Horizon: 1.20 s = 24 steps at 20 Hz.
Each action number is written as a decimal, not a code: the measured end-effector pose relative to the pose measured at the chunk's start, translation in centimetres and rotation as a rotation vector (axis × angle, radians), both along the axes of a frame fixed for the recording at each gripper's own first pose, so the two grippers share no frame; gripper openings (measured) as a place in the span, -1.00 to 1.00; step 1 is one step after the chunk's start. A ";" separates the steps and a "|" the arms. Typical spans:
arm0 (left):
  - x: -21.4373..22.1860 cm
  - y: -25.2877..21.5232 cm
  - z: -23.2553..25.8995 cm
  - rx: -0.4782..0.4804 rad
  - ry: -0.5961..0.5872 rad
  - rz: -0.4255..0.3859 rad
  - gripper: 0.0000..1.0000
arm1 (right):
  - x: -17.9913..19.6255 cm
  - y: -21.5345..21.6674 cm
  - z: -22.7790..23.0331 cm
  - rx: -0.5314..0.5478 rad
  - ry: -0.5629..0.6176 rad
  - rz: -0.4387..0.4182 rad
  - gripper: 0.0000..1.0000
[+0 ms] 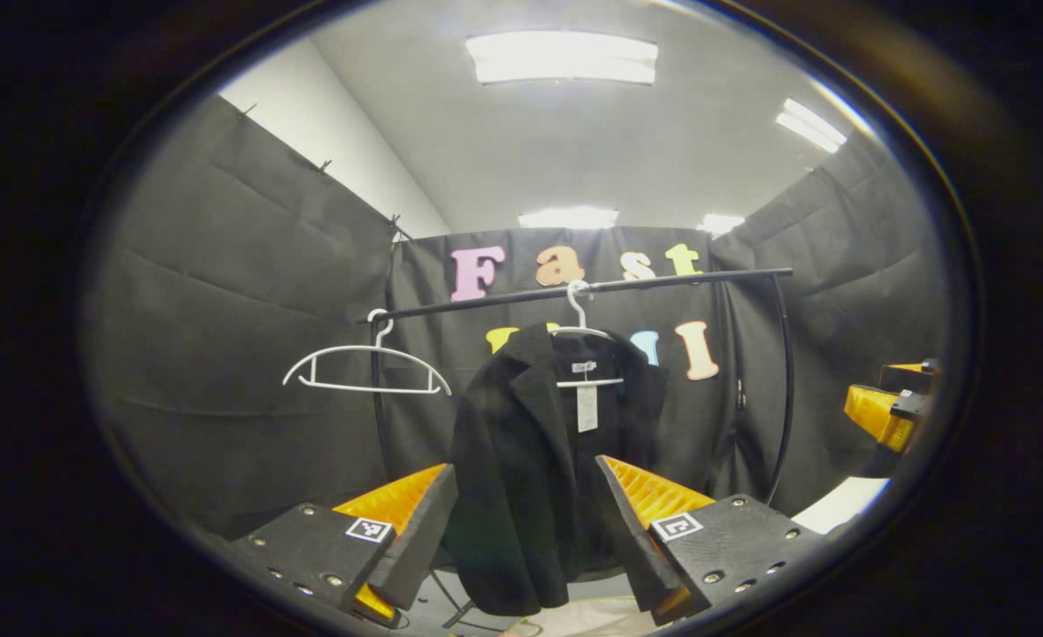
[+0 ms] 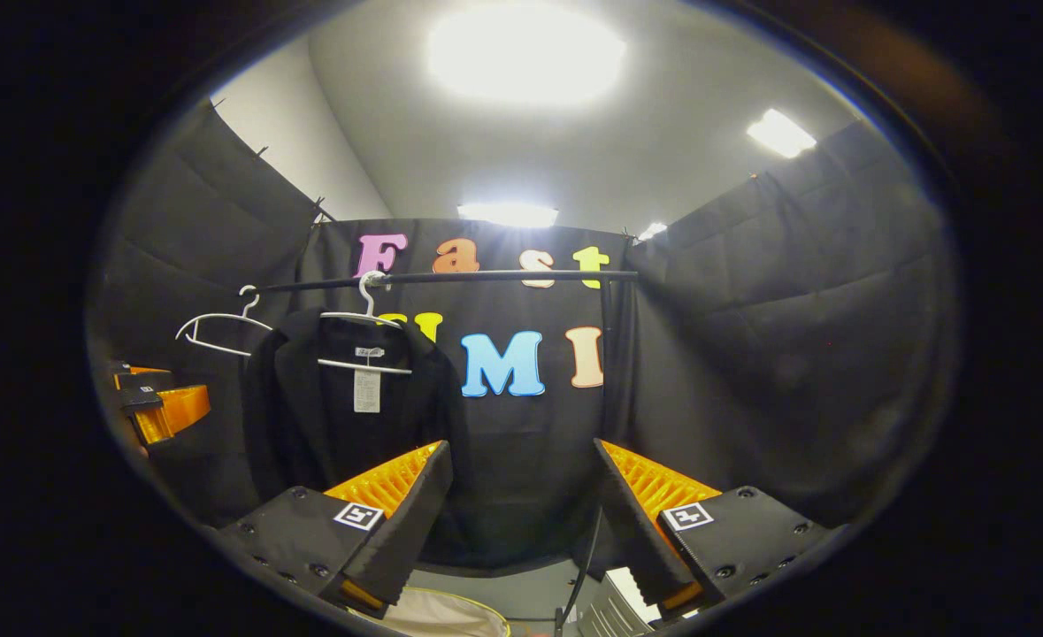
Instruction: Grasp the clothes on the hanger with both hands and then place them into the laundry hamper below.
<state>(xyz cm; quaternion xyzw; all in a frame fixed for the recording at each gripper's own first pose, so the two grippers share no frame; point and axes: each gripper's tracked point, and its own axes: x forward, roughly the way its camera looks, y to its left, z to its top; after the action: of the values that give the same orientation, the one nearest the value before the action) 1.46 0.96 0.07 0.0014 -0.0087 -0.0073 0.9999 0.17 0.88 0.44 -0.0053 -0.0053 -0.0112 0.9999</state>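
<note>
A black jacket (image 1: 521,460) hangs on a white hanger (image 1: 583,332) from a black rail (image 1: 592,287). In the left gripper view my left gripper (image 1: 525,495) stands open, well short of the jacket, with the jacket framed between its fingers. The right gripper view shows the same jacket (image 2: 335,407) at the left and the rail (image 2: 450,278) above it. My right gripper (image 2: 521,487) is open and empty, pointed at the wall to the right of the jacket. The hamper's pale rim (image 2: 450,610) peeks in at the bottom, and a pale edge (image 1: 574,615) lies below the jacket.
An empty white hanger (image 1: 366,367) hangs on the rail left of the jacket; it is also in the right gripper view (image 2: 220,332). The rail's upright post (image 1: 785,389) curves down at the right. The other gripper (image 1: 888,407) appears at the right edge, and the left one (image 2: 154,402) at the left edge.
</note>
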 end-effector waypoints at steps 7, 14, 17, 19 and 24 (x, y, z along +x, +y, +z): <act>1.8 1.6 -0.1 -0.012 0.002 -0.033 0.79 | 1.4 2.8 0.2 0.013 0.004 0.016 0.97; 3.6 0.2 0.2 -0.014 -0.005 -0.070 0.79 | 3.9 5.5 0.5 0.031 -0.010 0.067 0.97; 5.1 -0.7 -0.4 -0.023 0.006 -0.064 0.81 | 6.1 6.3 0.3 0.047 -0.005 0.105 0.96; 6.3 -1.2 -0.5 -0.029 0.009 -0.046 0.79 | 8.0 6.7 0.4 0.059 -0.011 0.135 0.97; 10.1 -3.3 -0.9 -0.005 0.020 0.004 0.79 | 13.1 7.4 -0.7 0.081 0.012 0.217 0.97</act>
<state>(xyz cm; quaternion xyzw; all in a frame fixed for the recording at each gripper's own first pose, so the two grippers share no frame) 11.56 -2.36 -0.83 -0.0010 0.0011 -0.0052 1.0000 13.23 8.26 -0.25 0.0355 0.0004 0.0967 0.9947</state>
